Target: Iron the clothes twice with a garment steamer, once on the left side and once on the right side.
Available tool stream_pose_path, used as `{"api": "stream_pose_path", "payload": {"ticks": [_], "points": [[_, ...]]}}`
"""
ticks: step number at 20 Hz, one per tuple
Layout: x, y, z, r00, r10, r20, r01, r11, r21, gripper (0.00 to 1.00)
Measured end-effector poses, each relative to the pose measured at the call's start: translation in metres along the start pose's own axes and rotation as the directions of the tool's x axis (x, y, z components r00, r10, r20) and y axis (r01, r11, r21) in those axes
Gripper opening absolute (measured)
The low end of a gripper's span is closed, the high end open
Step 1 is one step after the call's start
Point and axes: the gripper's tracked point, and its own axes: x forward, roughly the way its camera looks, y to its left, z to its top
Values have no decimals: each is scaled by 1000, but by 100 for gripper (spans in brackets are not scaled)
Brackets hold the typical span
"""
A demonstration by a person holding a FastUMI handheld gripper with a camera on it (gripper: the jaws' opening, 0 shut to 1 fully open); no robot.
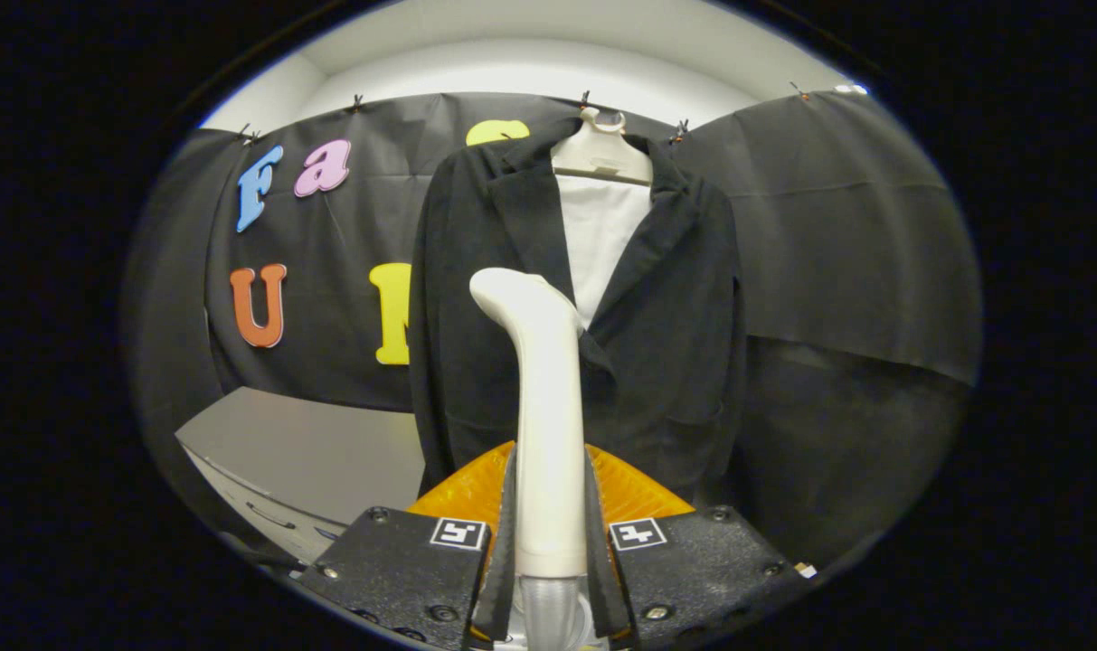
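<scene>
A white garment steamer (pixel 544 398) stands upright between my fingers, its handle clamped from both sides and its bent head pointing left toward the clothes. My gripper (pixel 550 533) is shut on that handle. Beyond the steamer hangs a black jacket (pixel 657 334) over a white shirt (pixel 600 237) on a pale hanger (pixel 602 155), against the booth wall. The steamer head sits in front of the jacket's left panel, near its lapel; whether it touches the cloth I cannot tell. The steamer's base is hidden below my fingers.
A grey cabinet top (pixel 313 443) with drawer fronts stands low, left of the jacket. Black cloth (pixel 837 235) covers the wall behind and right of the jacket. A white ceiling band (pixel 548 72) runs above the cloth.
</scene>
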Motion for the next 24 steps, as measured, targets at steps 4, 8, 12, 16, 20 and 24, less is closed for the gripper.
{"api": "stream_pose_path", "payload": {"ticks": [4, 8, 12, 16, 20, 24], "points": [[1, 1, -23, 999, -10, -41, 10, 1000, -5, 37], [12, 7, -53, 996, -5, -88, 6, 1000, 2, 37], [14, 7, -76, 992, -11, -127, 11, 1000, 3, 37], [18, 3, -102, 985, -17, -171, 18, 1000, 2, 37], [11, -3, -122, 976, -20, -218, 21, 1000, -2, 37], [10, -2, -140, 968, -19, -250, 19, 1000, 0, 37]]}}
